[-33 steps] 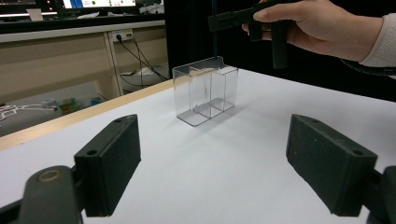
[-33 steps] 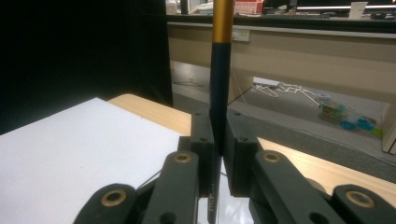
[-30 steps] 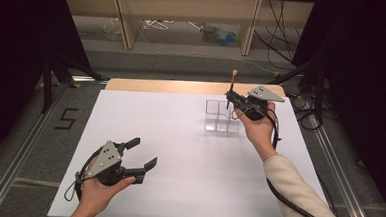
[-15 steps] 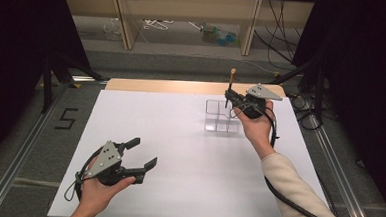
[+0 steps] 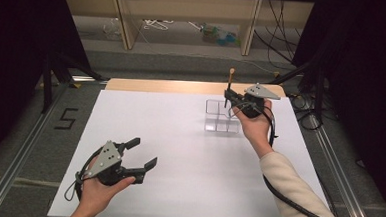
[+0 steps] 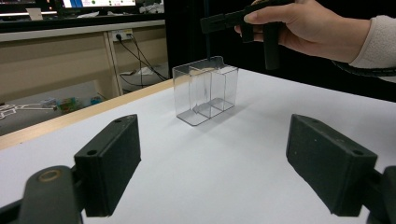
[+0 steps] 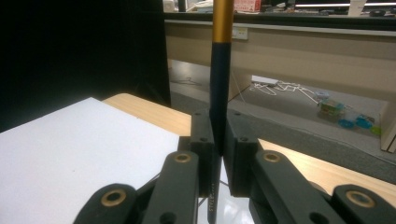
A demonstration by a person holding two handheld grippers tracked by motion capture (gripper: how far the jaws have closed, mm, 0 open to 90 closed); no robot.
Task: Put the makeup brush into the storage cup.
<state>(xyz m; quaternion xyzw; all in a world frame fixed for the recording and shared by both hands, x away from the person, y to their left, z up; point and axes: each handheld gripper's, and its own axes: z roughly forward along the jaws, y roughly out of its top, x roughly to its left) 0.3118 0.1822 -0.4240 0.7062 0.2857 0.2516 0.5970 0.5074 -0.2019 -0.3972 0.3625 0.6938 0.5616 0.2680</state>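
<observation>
Clear acrylic organizer (image 5: 222, 117) sits on the white table sheet (image 5: 178, 153), far right of centre, and its compartments look empty from the high view. Judgement: pickup is done, placement is not.

Right gripper (image 5: 227, 96) has its jaws clamped on a pen-like stick (image 5: 230, 80): dark barrel, gold band higher up, light tip on top in the high view. Right gripper view shows the dark barrel (image 7: 219, 93) pinched dead centre between the two pads, running vertical, most of its length above the jaws and a short end poking out below. Printed lettering on that lower end is too small to read.

Stick is upright, held above the back edge of the organizer, not yet inside any compartment as far as the pictures show. Left gripper view puts the right gripper (image 6: 219, 21) over the organizer (image 6: 205, 91), clear of its rim.

Left gripper (image 5: 141, 156) is well apart at the near left, jaws wide open, holding nothing; the person's left hand (image 5: 99, 193) keeps it just above the sheet, pointed toward the organizer.

Left to do, as judged: line the lower end up with one compartment, lower, release.
</observation>
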